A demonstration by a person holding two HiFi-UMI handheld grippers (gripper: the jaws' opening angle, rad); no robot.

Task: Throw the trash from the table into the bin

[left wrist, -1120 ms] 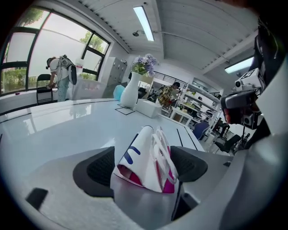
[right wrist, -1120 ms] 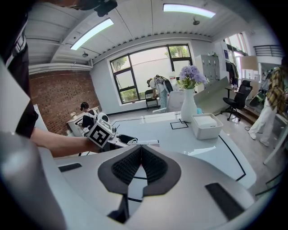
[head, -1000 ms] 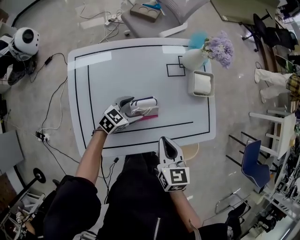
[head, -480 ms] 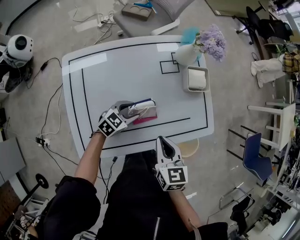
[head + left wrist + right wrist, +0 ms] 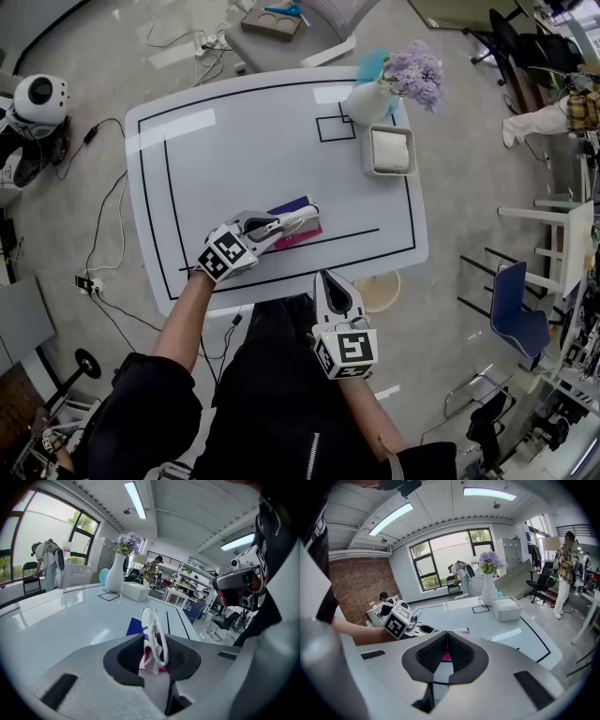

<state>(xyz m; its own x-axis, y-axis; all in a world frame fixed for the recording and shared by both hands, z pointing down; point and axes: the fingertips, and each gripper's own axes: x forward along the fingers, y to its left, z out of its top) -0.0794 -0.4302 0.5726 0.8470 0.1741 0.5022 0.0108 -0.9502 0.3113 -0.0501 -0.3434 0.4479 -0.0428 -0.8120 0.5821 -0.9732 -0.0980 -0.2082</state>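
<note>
Left jaws: the left gripper (image 5: 153, 654) has just been closing, and its pads now press from both sides on a crumpled white wrapper (image 5: 151, 629) with blue and pink print.
Held wrapper: it stands on edge between the pads and rises past their tips; its lower end sits deep in the gap.
Just beyond the left tips: a flat dark-blue packet (image 5: 135, 626) lies on the white table (image 5: 244, 141), partly hidden by the wrapper.
Beside the left tips, toward the person: in the head view a pink packet (image 5: 302, 236) lies against the blue one (image 5: 292, 205), under the left gripper (image 5: 286, 225).
Far ahead of the left jaws: a white vase (image 5: 115, 576) with lilac flowers (image 5: 129, 542), and a white square box (image 5: 135, 591) next to it.
Right jaws: the right gripper (image 5: 447, 651) has its pads together with nothing between them; a sliver of pink shows through the slit, from the table beyond.
Ahead of the right jaws: the left gripper's marker cube (image 5: 397, 619) and the forearm behind it, with the table's near edge below.
Right gripper's place: in the head view it (image 5: 337, 286) hangs off the table's near edge, over the person's lap.
Beside the right tips: a round pale bin (image 5: 382, 298) stands on the floor, half under the table's edge.
</note>
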